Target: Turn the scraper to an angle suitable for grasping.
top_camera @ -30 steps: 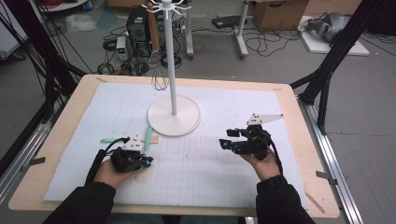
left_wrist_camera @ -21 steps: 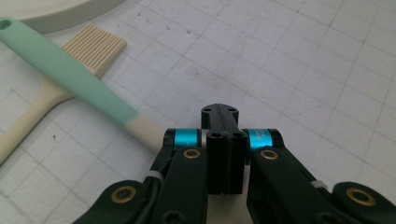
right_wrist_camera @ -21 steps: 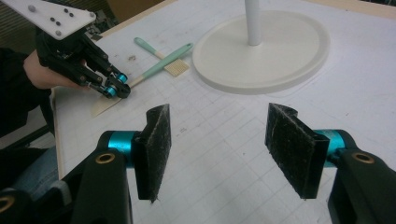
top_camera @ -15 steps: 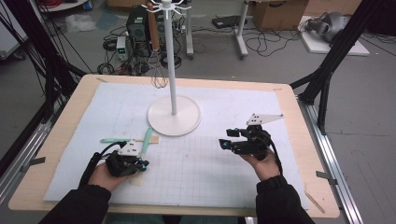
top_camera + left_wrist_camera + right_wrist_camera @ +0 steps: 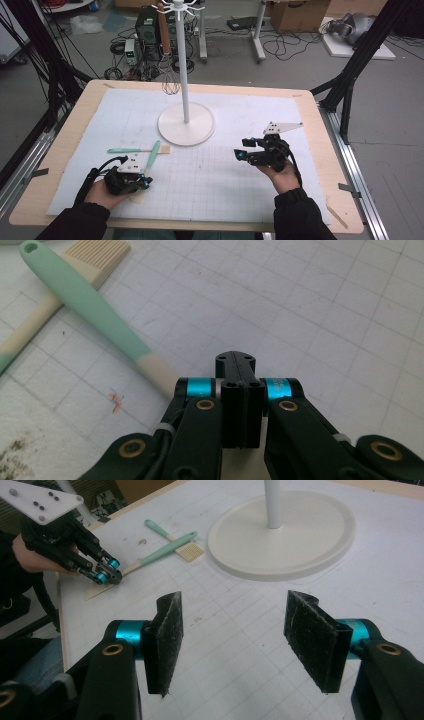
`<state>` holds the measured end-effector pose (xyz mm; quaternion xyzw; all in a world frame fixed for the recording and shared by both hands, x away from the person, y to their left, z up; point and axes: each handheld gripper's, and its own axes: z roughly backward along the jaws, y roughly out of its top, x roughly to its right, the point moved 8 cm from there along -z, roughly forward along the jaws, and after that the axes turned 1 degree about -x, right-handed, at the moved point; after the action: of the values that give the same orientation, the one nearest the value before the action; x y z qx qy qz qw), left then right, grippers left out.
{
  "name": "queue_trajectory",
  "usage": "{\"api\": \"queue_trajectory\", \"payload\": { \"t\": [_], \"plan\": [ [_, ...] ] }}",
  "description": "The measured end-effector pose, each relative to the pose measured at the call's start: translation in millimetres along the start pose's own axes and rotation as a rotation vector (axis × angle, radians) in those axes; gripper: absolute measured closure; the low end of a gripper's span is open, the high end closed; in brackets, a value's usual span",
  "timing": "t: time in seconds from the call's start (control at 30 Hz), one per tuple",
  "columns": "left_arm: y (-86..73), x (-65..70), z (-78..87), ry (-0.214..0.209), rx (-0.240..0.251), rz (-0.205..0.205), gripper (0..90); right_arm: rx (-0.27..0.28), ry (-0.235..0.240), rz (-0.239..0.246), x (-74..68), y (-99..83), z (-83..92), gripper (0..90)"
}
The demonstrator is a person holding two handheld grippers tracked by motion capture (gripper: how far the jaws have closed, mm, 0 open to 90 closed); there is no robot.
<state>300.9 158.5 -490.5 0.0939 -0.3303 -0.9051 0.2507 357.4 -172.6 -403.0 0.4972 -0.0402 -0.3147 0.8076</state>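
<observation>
**Ana:** Looking down from the high view, where is the left gripper (image 5: 146,183)?

**Ben:** Low over the white gridded mat (image 5: 225,185), near the table's front left. Its jaws are pressed flat together. In the left gripper view they close on the cream end of a spatula with a mint-green handle (image 5: 85,305), which runs out from the jaws toward the upper left.

**Ana:** So it has hold of it?

**Ben:** It looks so; the cream end disappears right at the jaws, though the contact itself is hidden behind them.

**Ana:** Anything under that handle?

**Ben:** A second utensil, a brush with a ribbed cream head (image 5: 102,254), lies on the mat. The green handle crosses over its shaft.

**Ana:** And the right gripper (image 5: 240,150)?

**Ben:** Held above the mat at the right, well apart from the utensils. Its jaws stand wide with nothing between them; in the right gripper view its black pads (image 5: 167,630) frame bare mat.

**Ana:** What's between the two hands, farther back?

**Ben:** A white stand (image 5: 186,124) with a round base and a tall pole
</observation>
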Motion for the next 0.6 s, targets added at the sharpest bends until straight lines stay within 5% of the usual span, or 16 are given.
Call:
{"api": "queue_trajectory", "payload": {
  "t": [0.6],
  "plan": [
    [-6.5, 0.3, 5.6, -0.006, -0.003, -0.005, 89.5, -0.004, 0.002, -0.002, -0.3, -0.9, -1.1, 39.6]
  ]
}}
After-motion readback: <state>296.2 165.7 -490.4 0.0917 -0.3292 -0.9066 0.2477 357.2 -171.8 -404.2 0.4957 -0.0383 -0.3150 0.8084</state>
